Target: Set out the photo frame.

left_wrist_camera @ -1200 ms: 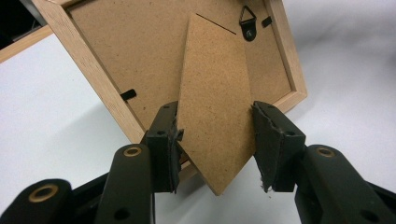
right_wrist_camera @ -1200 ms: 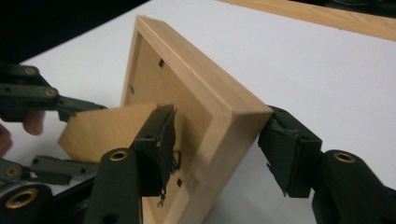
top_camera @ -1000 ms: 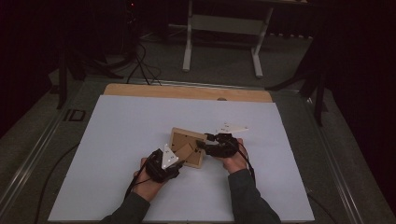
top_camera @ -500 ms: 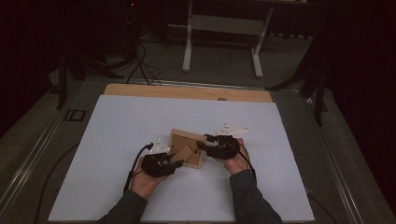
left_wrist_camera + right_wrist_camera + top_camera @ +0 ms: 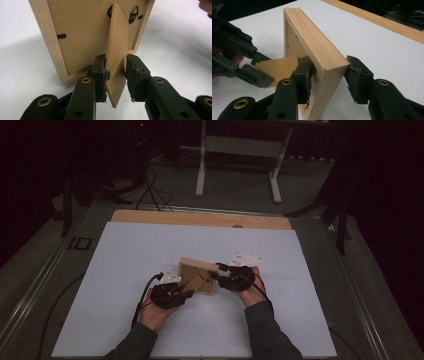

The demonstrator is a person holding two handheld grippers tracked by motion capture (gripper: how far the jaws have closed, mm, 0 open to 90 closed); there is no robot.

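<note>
Our left gripper [image 5: 115, 75] has just been closing around the stand flap [image 5: 116, 50] behind the picture frame [image 5: 198, 276] on the tabletop [image 5: 125, 250]. Our right gripper [image 5: 329, 80] closes around the frame's edge, not pinching yet. Next we swing the flap.

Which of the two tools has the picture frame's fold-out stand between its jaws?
The left tool: its jaws, which have just been closing, flank the stand. The right tool, also just closing, straddles the wooden frame at its side edge instead.
</note>
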